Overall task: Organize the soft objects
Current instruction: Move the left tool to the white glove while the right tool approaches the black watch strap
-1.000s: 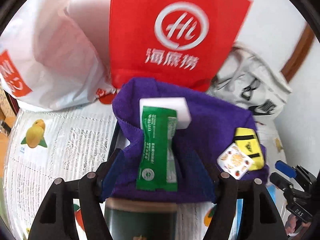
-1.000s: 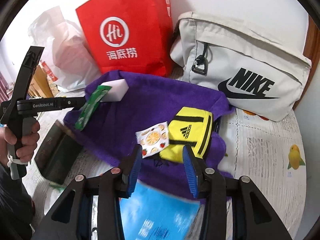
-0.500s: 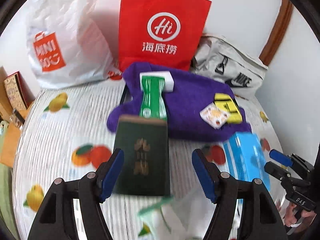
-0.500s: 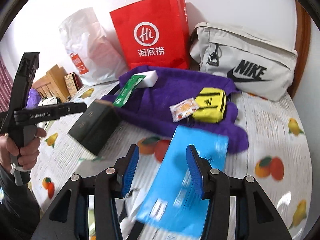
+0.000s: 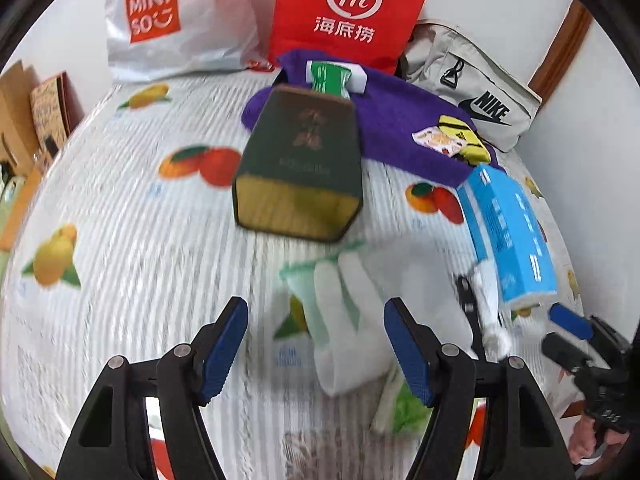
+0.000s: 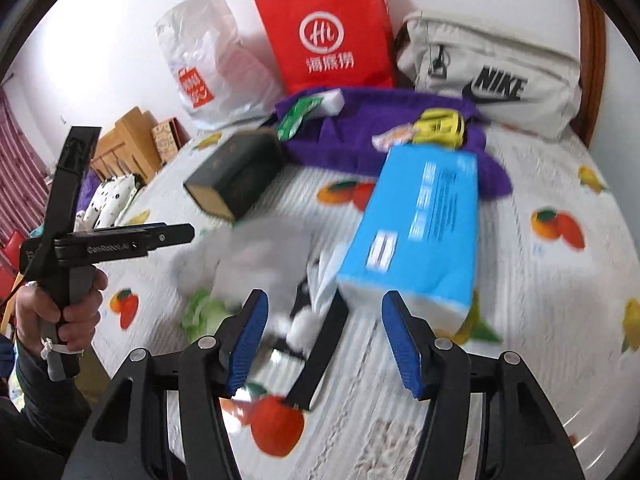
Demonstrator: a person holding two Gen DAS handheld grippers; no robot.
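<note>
Reach step, next soft item: left gripper (image 5: pixel 316 346) wide open and empty over the pale cloth (image 5: pixel 344 320) on the fruit-print surface (image 5: pixel 120 208); right gripper (image 6: pixel 322 342) empty, fingers just opening; next, lower and close.

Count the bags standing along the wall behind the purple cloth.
3: white plastic bag on the left, red paper bag in the middle, grey Nike bag on the right. Others may be hidden.

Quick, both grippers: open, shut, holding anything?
Left gripper: open, holding nothing.
Right gripper: open, jaws just been widening, nothing gripped between them.
</note>
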